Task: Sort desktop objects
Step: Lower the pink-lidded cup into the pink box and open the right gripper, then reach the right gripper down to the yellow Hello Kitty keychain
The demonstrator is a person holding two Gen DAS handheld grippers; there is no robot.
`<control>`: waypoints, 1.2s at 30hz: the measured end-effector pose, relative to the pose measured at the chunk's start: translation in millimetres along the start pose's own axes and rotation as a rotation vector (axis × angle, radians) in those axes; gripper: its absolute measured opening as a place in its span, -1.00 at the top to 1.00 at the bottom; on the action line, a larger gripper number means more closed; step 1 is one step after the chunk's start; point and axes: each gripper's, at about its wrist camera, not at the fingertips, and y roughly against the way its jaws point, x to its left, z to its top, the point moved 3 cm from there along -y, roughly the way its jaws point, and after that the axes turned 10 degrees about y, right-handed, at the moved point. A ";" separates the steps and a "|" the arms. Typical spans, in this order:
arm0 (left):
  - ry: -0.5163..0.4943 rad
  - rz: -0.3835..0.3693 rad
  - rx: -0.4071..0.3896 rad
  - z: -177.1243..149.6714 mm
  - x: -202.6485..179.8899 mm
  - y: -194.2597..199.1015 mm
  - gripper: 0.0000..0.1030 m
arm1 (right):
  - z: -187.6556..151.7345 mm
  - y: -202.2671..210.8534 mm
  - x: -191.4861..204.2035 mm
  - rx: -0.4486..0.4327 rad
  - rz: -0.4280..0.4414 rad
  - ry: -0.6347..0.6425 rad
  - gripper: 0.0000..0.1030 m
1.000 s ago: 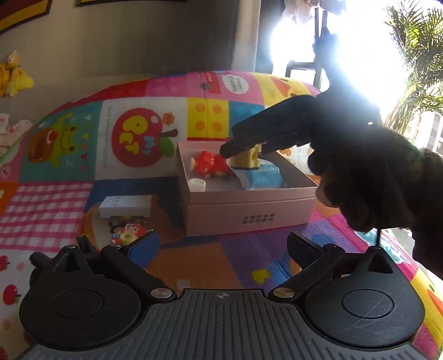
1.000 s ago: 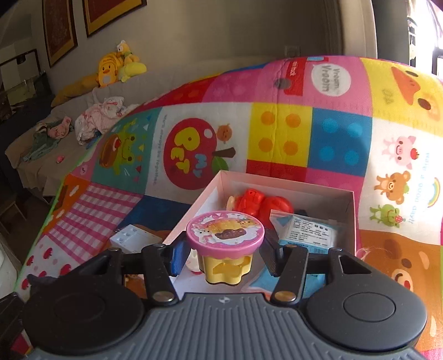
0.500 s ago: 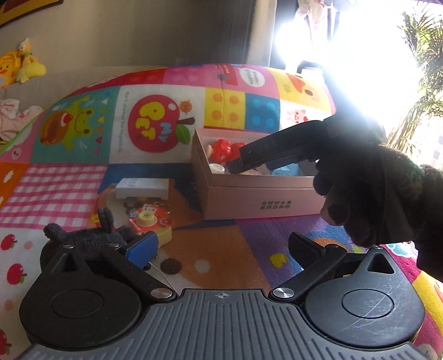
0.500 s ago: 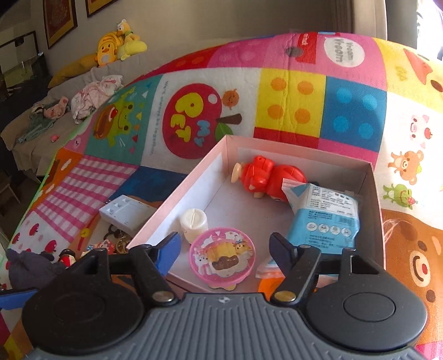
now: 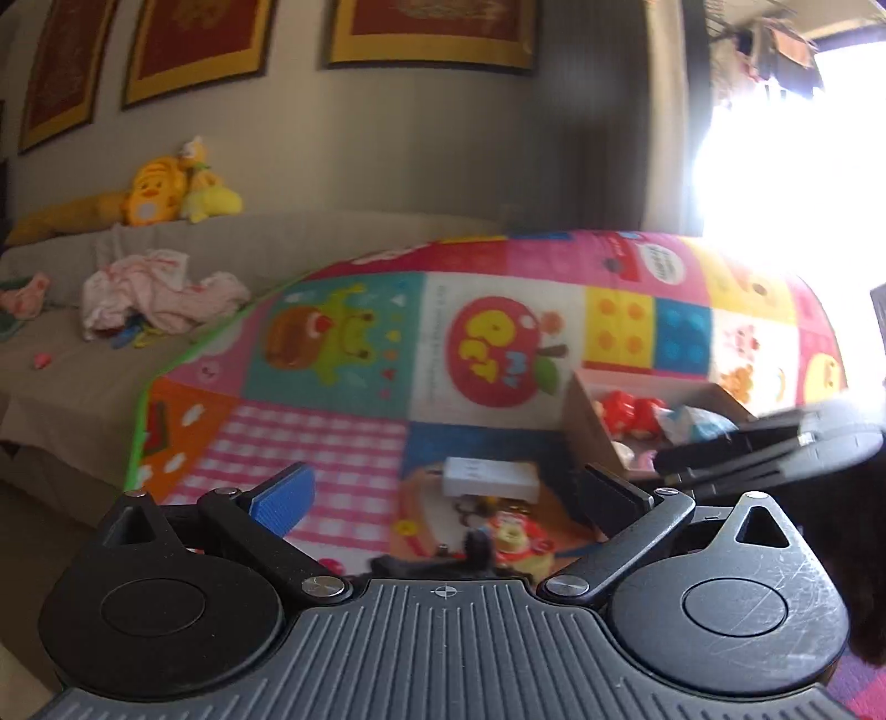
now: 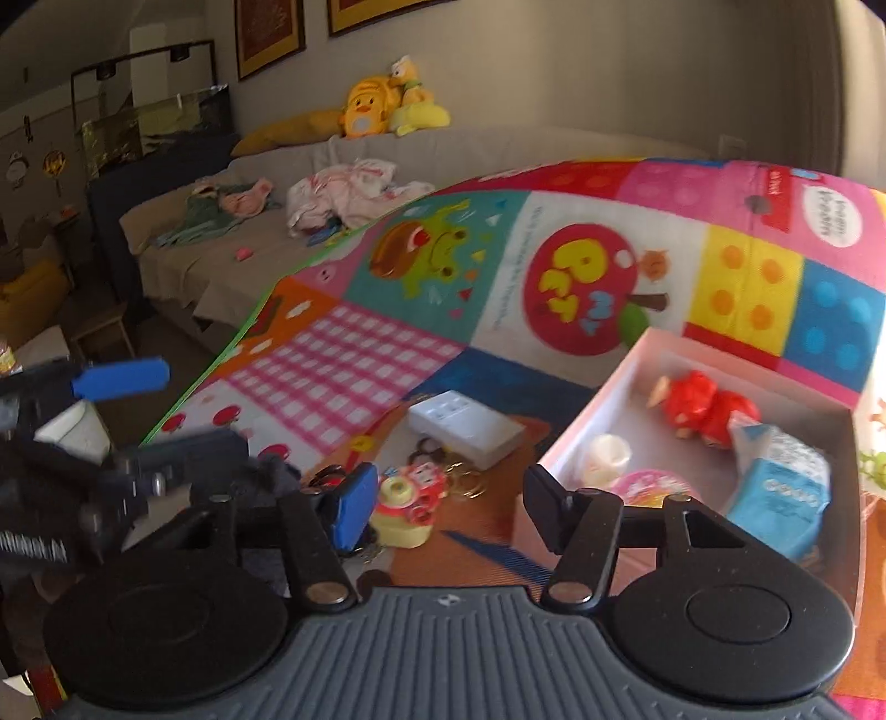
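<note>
While closing (nothing between), right gripper [image 6: 443, 507] jaws beside pink box [image 6: 620, 376].

1. A grey wall [image 5: 443, 144] is seen at 12 o'clock, hung with red pictures in gold frames [image 5: 432, 30].
2. A long beige sofa [image 6: 498, 149] is set along the wall; yellow plush toys [image 6: 387, 105] are perched on its back at 11 o'clock, and crumpled pink-and-white clothes [image 5: 160, 293] are strewn on its seat at 9 o'clock.
3. Strong daylight is let in by a window [image 5: 792, 155] at 2 o'clock, and that corner is washed out.
4. A dark glass cabinet [image 6: 155, 122] is seen at 10 o'clock in the right wrist view.
5. The foreground is covered by a patchwork play mat [image 6: 387, 343].
</note>
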 end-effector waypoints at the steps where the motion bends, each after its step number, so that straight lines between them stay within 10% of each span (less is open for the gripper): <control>1: 0.035 0.035 -0.004 4.4 12.6 -1.2 -1.00 | -1.2 -9.1 8.5 0.014 0.009 0.004 -0.14; 15: 0.154 0.090 0.062 0.7 60.7 -11.3 -1.00 | -3.1 -88.6 23.9 0.114 -0.051 -0.050 -0.14; 19: 0.146 0.052 0.103 -7.5 53.9 -14.1 -1.00 | -16.4 -80.2 15.0 0.184 -0.012 -0.056 0.13; 27: -0.032 -0.061 0.158 -26.2 14.3 -5.7 -1.00 | -68.3 -6.7 1.6 0.203 -0.033 -0.013 0.14; 36: -0.136 -0.195 0.171 -40.2 -33.6 1.6 -1.00 | -98.1 78.3 -47.5 0.122 -0.340 -0.029 0.33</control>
